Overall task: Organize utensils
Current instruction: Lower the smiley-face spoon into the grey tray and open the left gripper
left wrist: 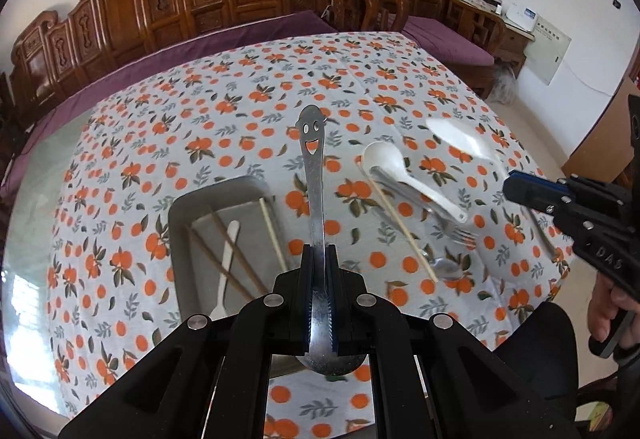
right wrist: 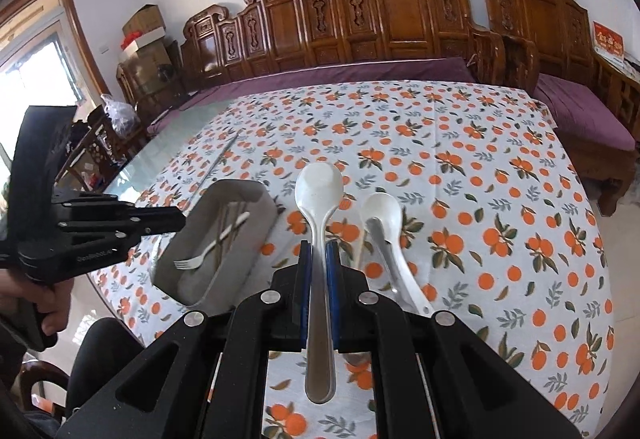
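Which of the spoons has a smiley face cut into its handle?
The metal spoon held in the left claw; the other spoons are plain.

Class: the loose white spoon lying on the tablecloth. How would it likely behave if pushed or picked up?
The white spoon looks glazed, so probably slippery and breakable. Its rounded bowl may rock or swivel when pushed. It lies across a metal fork, which would likely shift too.

Polished metal spoon (left wrist: 313,175), glossy white spoon (right wrist: 319,195), brushed metal tray (left wrist: 188,207), printed cloth (left wrist: 224,111), carved varnished wood bench (right wrist: 400,19).
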A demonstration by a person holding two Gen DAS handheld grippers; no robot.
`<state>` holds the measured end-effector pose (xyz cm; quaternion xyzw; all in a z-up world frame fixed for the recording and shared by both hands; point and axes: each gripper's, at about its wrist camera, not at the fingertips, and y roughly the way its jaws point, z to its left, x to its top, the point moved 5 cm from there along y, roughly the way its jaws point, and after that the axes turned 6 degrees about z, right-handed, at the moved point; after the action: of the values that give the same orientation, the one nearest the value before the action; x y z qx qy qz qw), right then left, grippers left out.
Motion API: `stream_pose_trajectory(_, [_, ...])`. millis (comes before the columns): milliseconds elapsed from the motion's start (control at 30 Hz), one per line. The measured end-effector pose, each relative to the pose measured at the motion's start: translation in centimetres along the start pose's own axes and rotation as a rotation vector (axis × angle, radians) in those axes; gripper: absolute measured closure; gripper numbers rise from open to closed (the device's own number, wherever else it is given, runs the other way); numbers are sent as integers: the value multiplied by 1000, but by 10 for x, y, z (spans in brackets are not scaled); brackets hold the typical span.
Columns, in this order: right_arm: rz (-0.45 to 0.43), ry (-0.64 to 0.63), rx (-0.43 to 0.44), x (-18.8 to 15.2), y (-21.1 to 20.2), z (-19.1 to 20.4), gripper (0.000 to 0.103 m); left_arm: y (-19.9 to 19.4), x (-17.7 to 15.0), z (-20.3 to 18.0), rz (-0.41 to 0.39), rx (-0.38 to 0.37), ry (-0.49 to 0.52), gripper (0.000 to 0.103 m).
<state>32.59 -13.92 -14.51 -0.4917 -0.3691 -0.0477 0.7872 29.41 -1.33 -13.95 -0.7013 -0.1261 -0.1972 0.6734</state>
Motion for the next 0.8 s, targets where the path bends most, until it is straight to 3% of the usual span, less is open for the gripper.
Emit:
stream_pose_trajectory(433, [77, -54, 20, 7, 35, 30, 94, 61, -22, 63, 91, -22, -102, 98])
stream_pose_trajectory(800, [112, -34, 32, 4, 59, 35, 94, 96, -34, 75, 152, -14, -115, 98])
